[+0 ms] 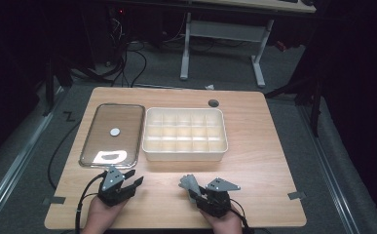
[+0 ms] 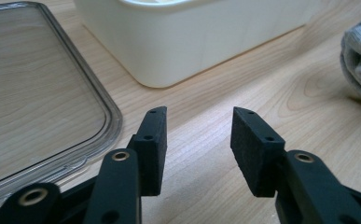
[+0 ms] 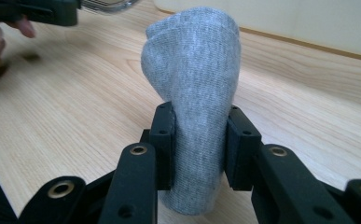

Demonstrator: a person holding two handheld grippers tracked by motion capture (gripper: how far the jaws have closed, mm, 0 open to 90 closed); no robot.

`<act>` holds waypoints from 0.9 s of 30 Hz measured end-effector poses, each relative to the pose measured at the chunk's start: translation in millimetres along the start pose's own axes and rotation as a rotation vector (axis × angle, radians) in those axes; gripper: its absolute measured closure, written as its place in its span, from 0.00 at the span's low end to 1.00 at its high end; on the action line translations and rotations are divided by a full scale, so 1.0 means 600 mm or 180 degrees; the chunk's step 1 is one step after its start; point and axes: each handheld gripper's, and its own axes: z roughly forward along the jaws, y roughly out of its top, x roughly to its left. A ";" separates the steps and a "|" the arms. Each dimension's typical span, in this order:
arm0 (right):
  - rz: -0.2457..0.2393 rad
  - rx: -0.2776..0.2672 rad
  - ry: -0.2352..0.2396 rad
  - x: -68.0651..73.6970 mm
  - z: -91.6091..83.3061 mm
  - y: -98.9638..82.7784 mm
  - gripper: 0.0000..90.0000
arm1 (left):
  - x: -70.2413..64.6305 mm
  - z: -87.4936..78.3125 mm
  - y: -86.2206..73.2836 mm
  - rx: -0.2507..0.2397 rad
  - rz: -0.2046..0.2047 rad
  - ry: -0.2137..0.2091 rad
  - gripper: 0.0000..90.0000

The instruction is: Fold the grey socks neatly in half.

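While right claw (image 3: 194,140) grips grey sock (image 3: 192,88) | left claw (image 2: 197,140) released, nothing between | wooden table (image 1: 254,161)

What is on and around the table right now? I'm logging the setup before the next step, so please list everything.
sock: one, grey, rolled, clamped between the right gripper's pads near the table's front edge
organiser box: one, cream, divided into compartments, middle of the table
lid: one, clear, lying flat left of the box, a round white spot at its middle
table: one, light wood, a dark round hole near its far edge
tape marks: two, grey, at the front corners
desk frame: one, white legs, on the floor behind
cables: several, black, on the floor behind
left gripper: one, black, open, nothing between its pads
right gripper: one, black, shut on the sock
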 end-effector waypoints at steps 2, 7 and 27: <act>-0.0009 0.0006 -0.0089 -0.004 -0.003 -0.002 0.78 | 0.002 -0.001 0.000 0.0011 -0.0038 -0.0020 0.61; 0.0029 -0.0017 -0.0159 -0.010 -0.008 -0.002 0.78 | 0.002 0.001 0.001 0.0058 -0.0056 -0.0053 0.59; -0.0306 0.0450 -0.0747 -0.048 -0.045 0.024 0.77 | 0.000 -0.002 0.006 0.0016 0.0051 -0.0292 0.49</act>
